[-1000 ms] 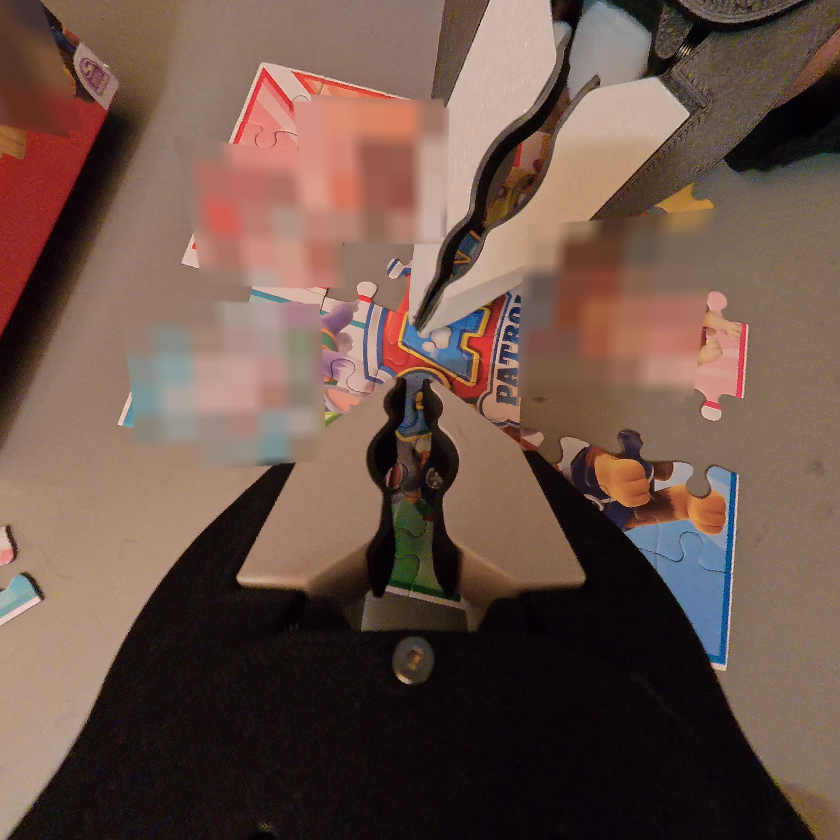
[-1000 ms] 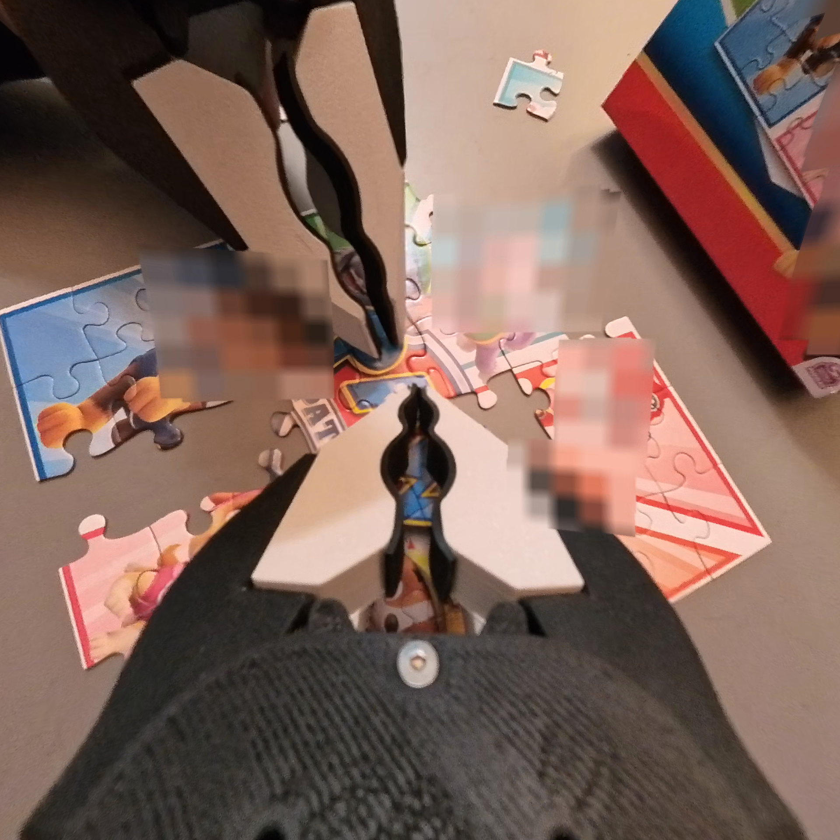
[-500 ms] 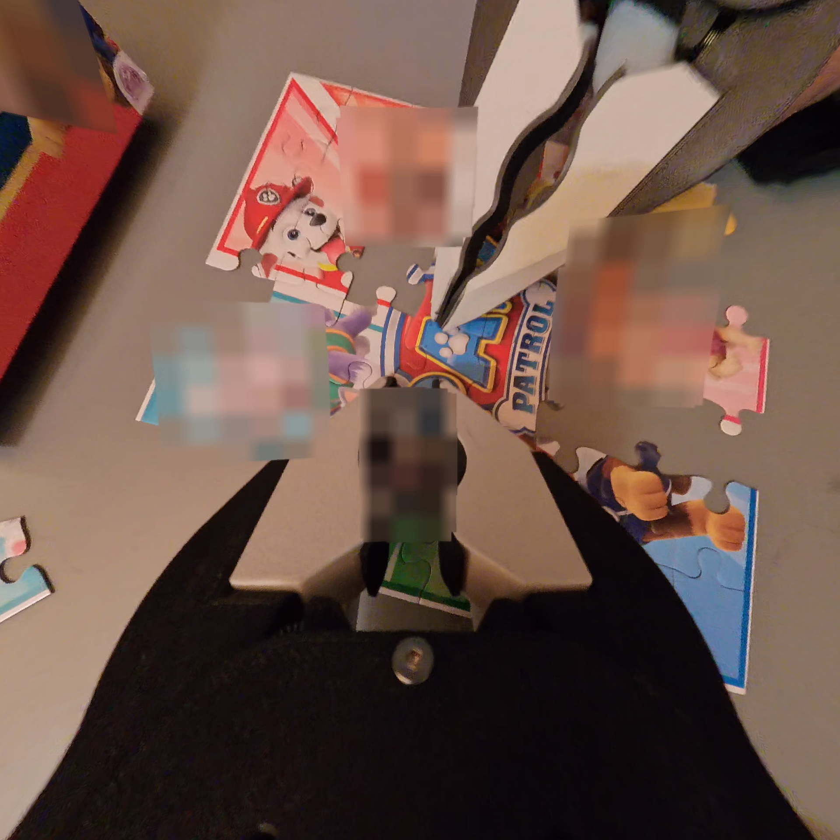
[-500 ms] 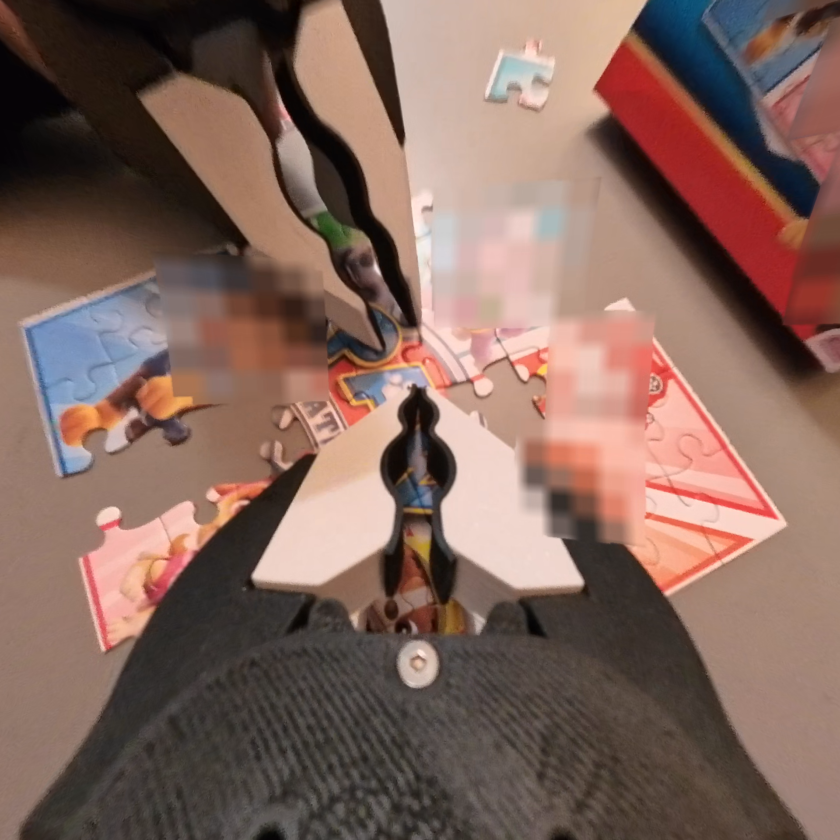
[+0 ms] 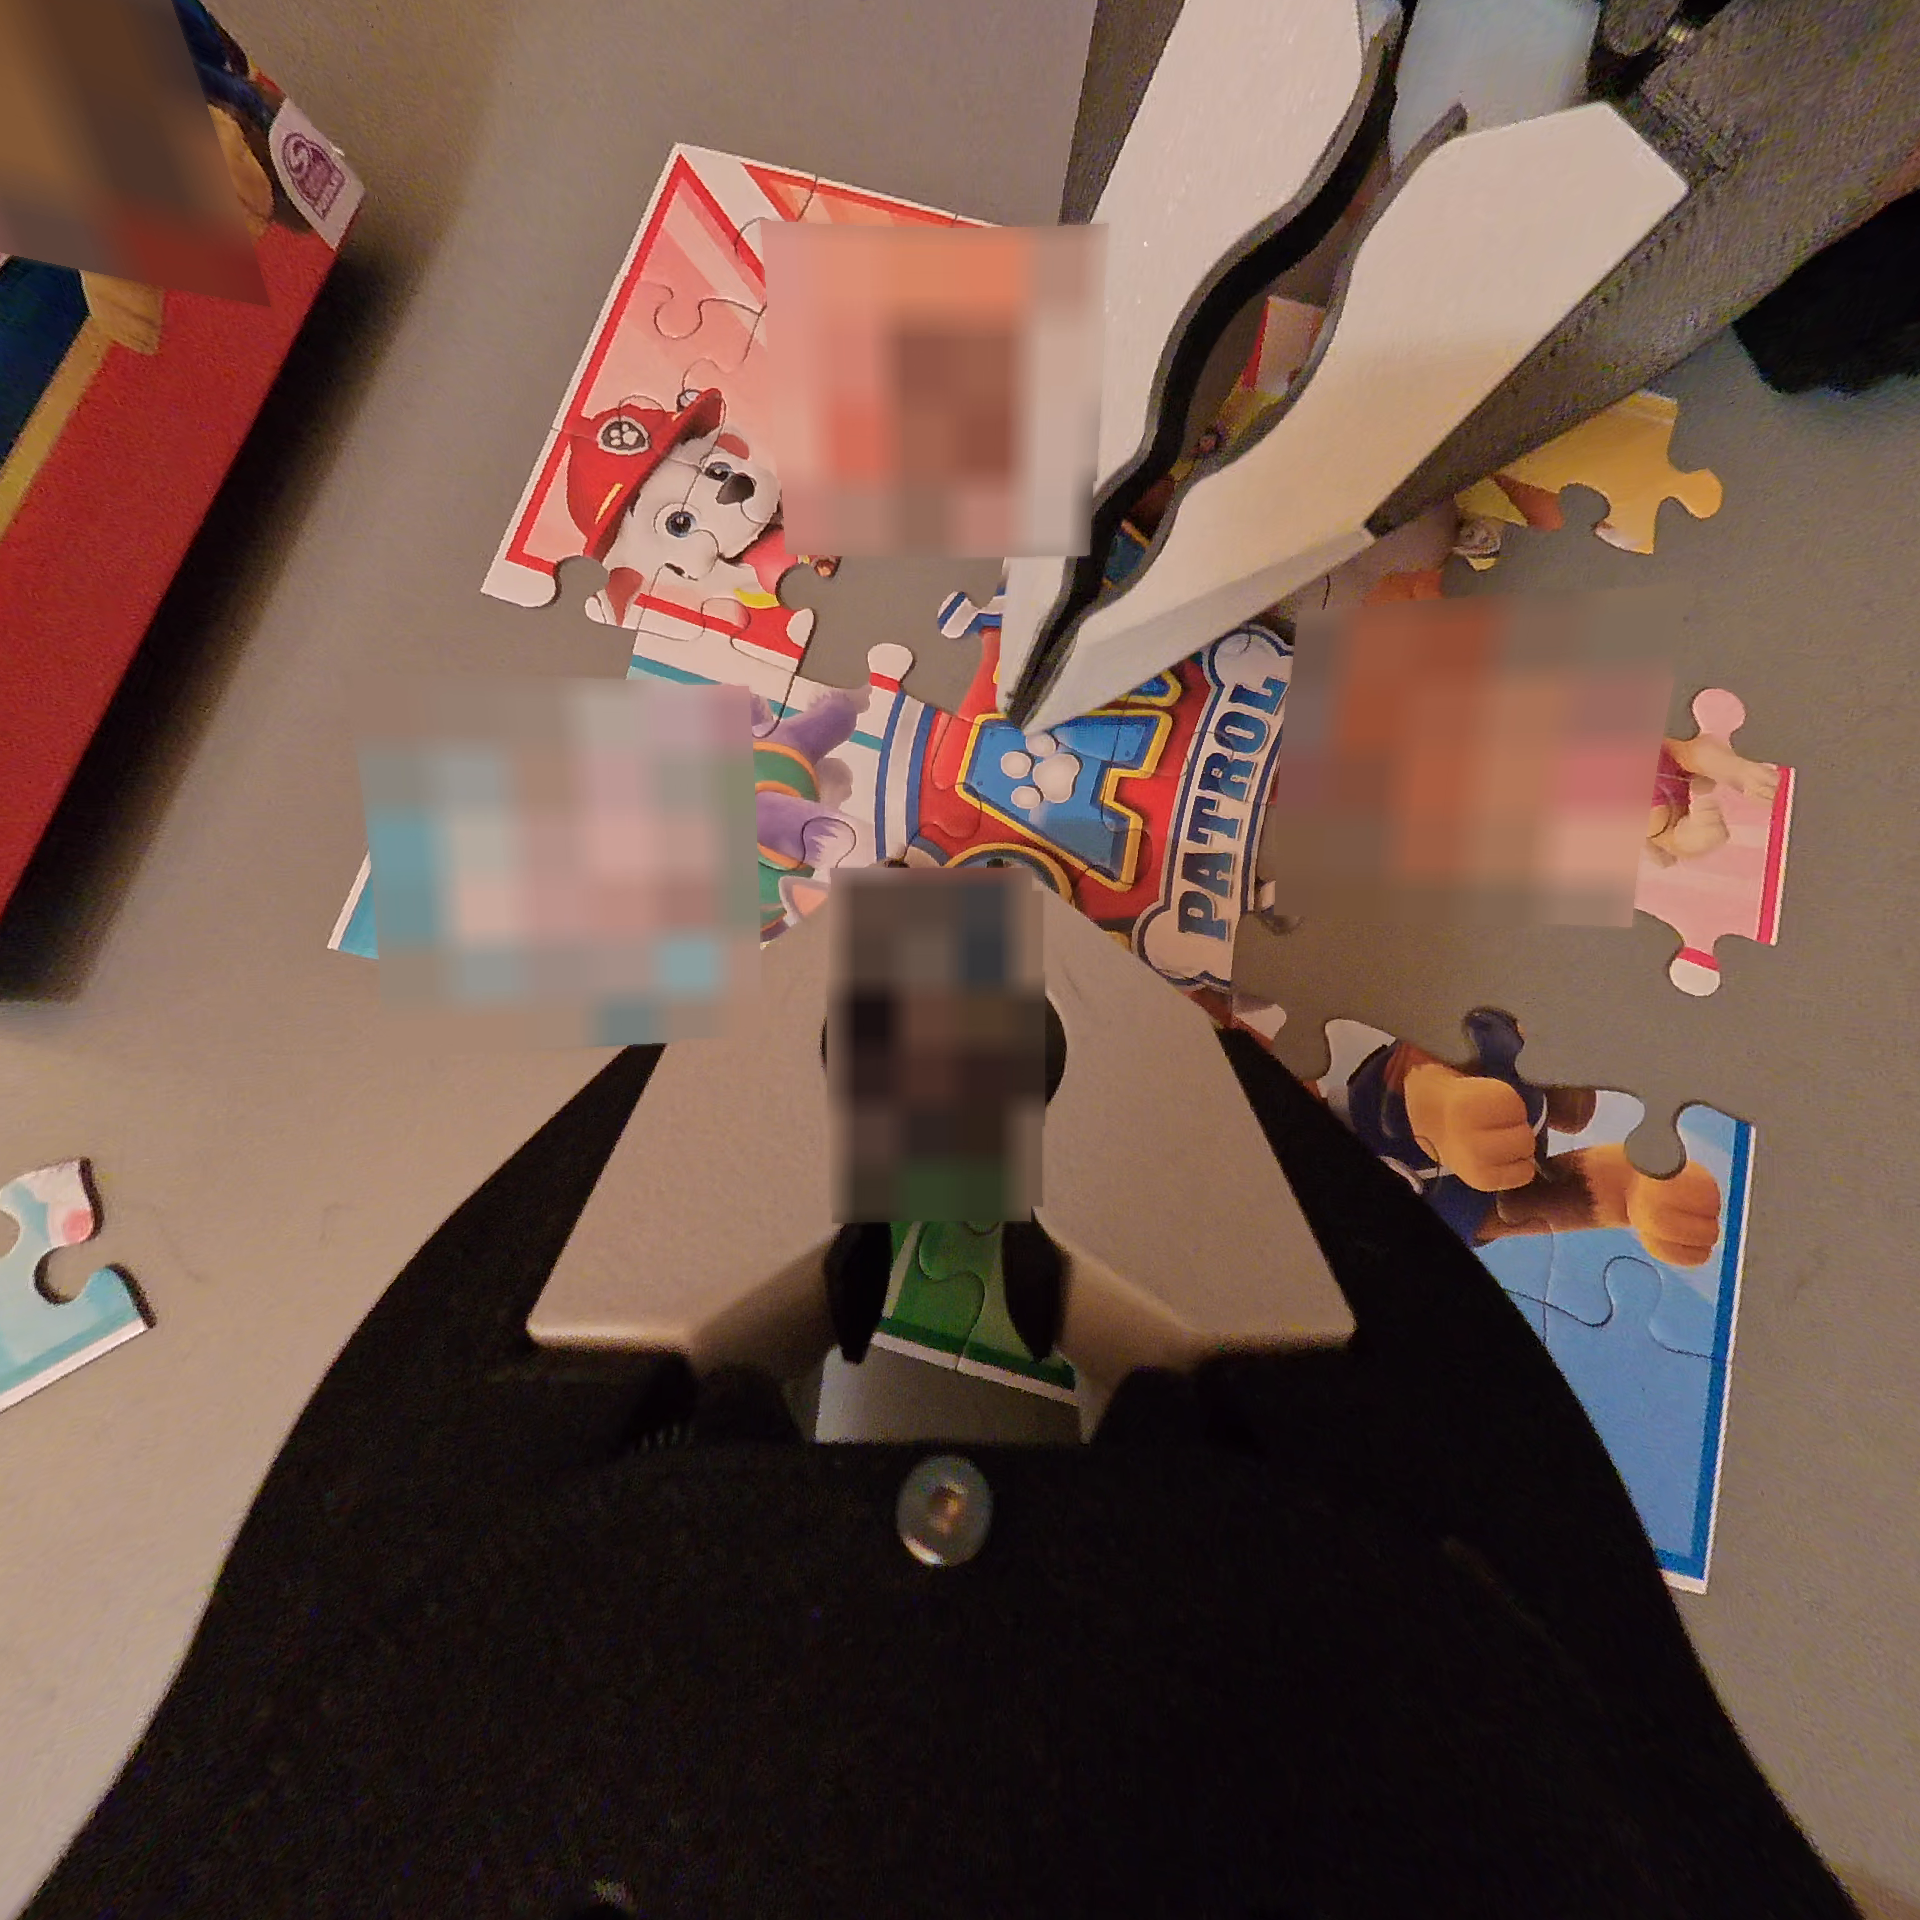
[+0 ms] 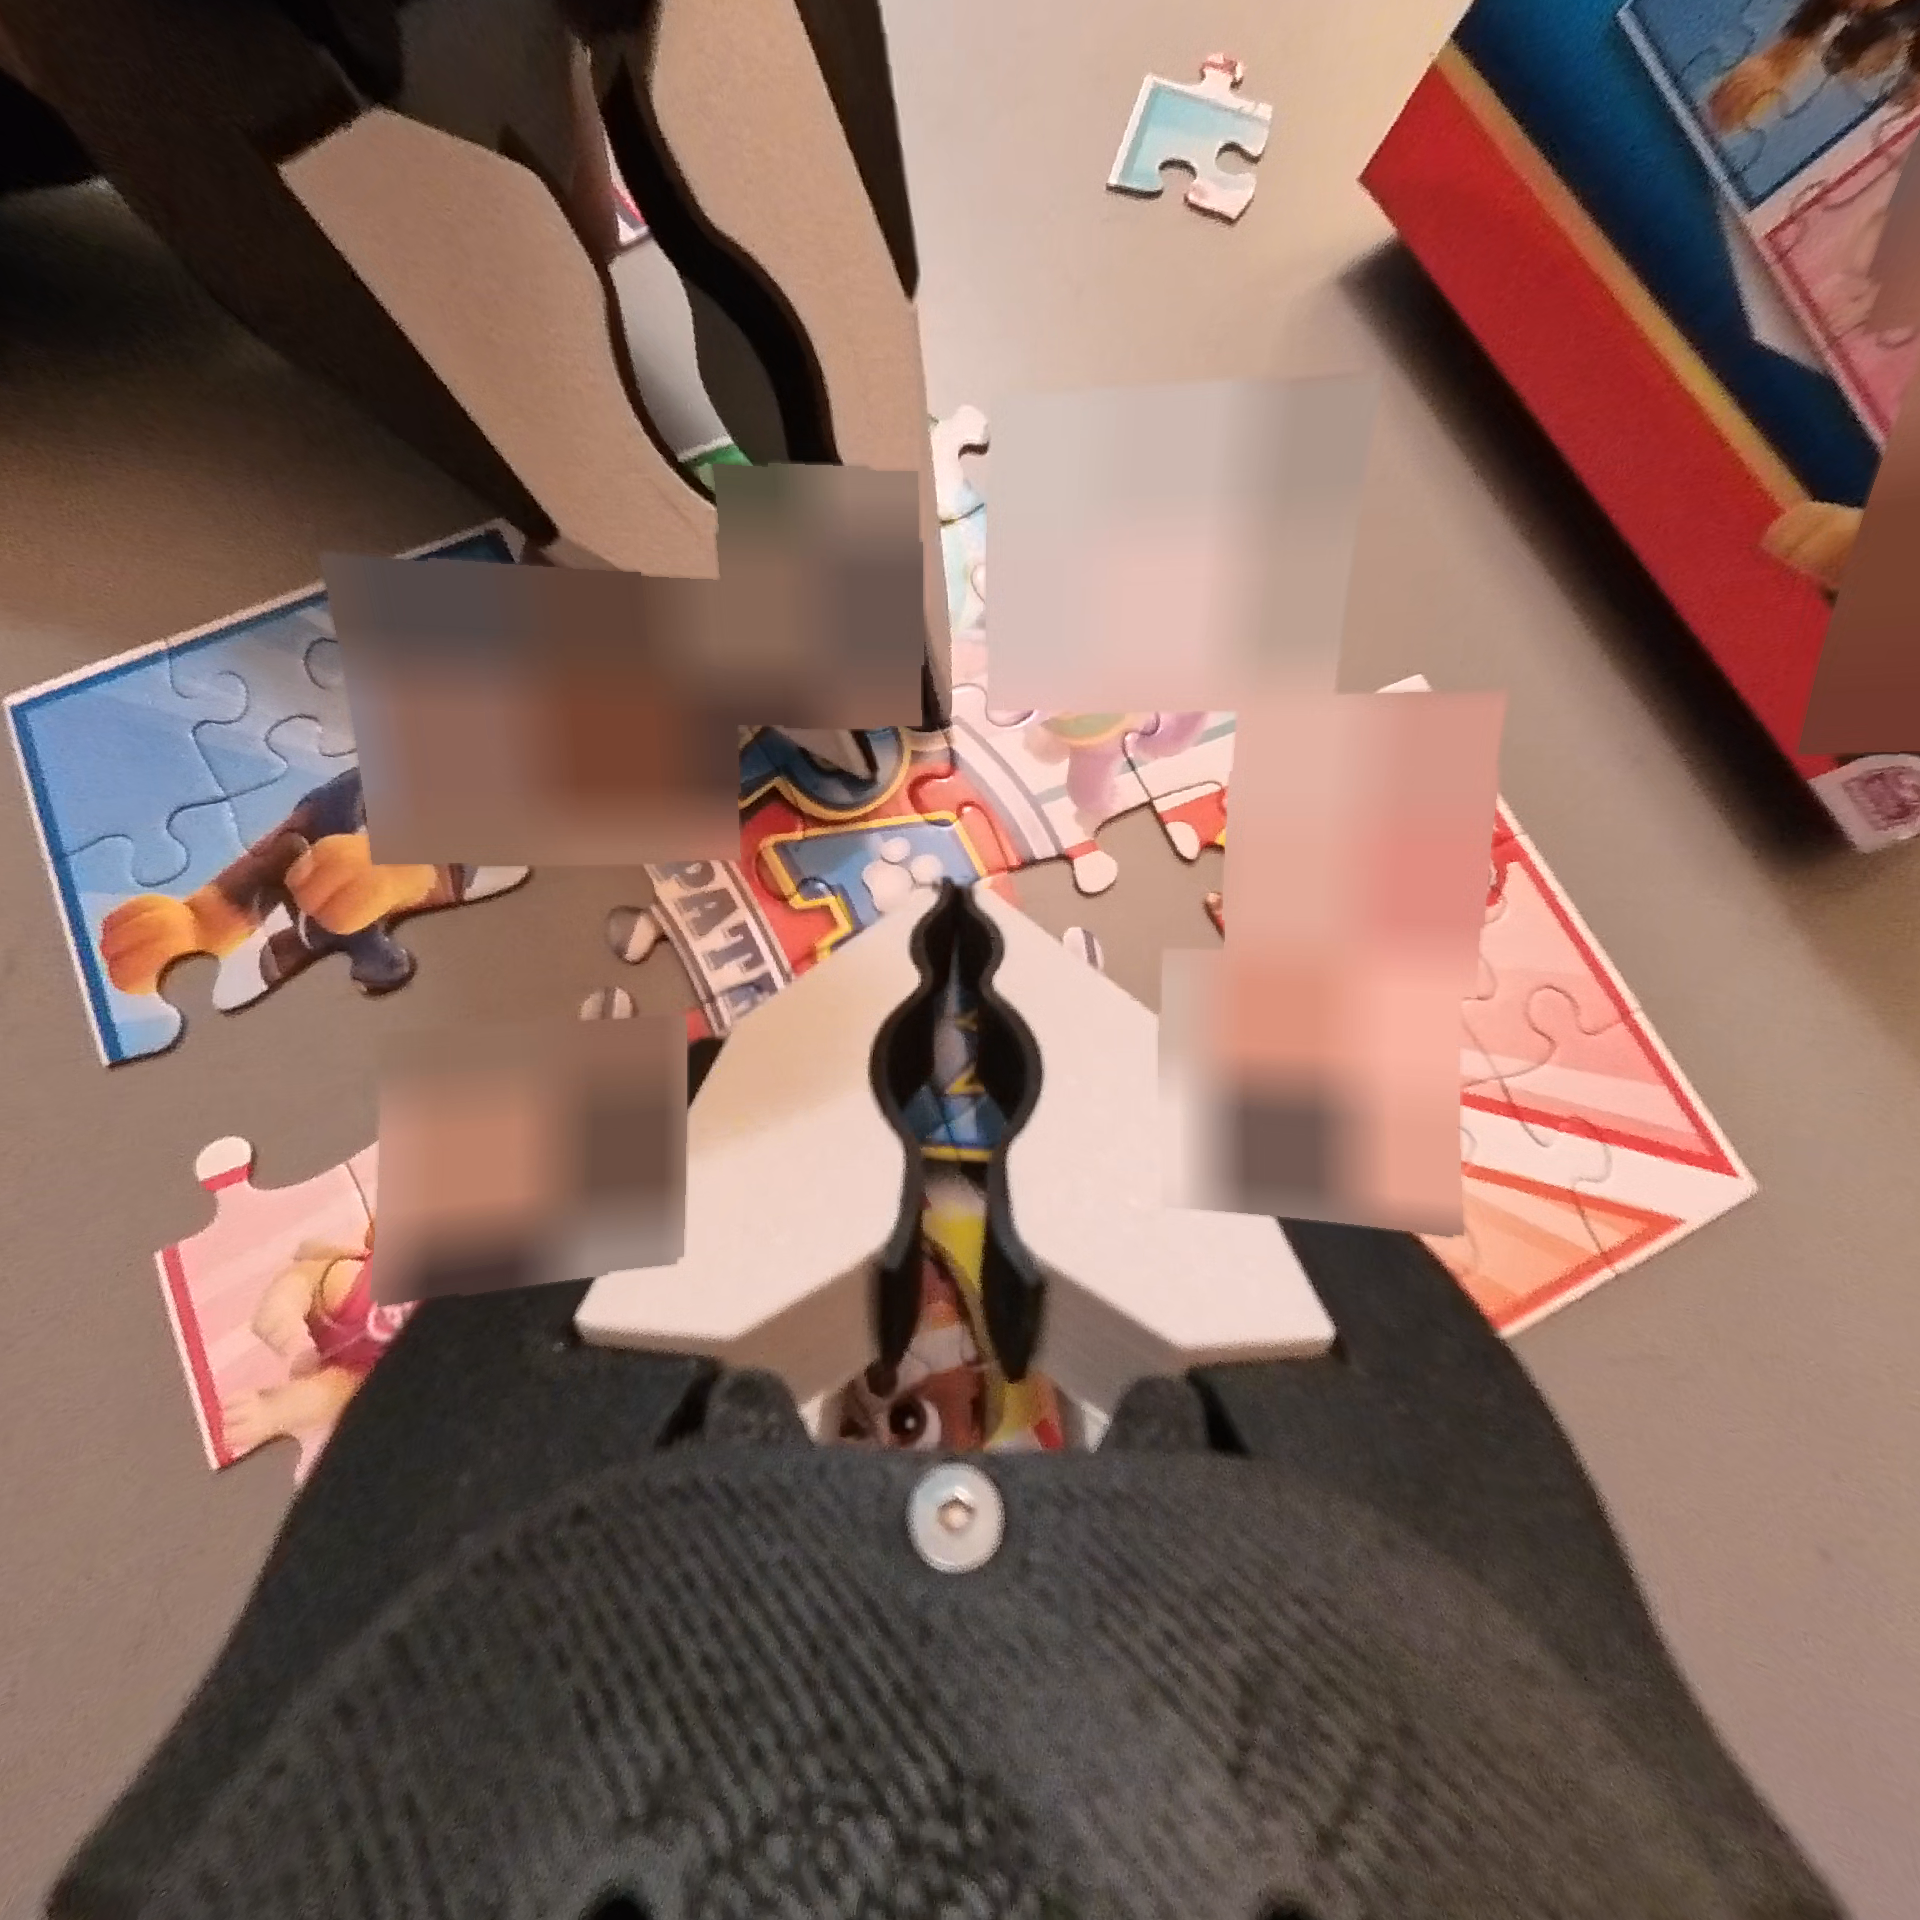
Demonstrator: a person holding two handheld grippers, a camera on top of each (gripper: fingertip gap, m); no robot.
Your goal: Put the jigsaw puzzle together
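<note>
Jigsaw [image 5: 1049,790] sections lie partly joined on the grey surface [image 5: 260,1091], a red box [image 5: 135,499] off to one side and a loose pale-blue piece [image 6: 1195,135] apart from the rest. The right tongs [image 6: 951,894] are clenched, tips together with nothing between them, hovering over the blue-and-red middle section. The left tongs [image 6: 831,727] point at the same section from the opposite side; whether they are clenched cannot be told.
</note>
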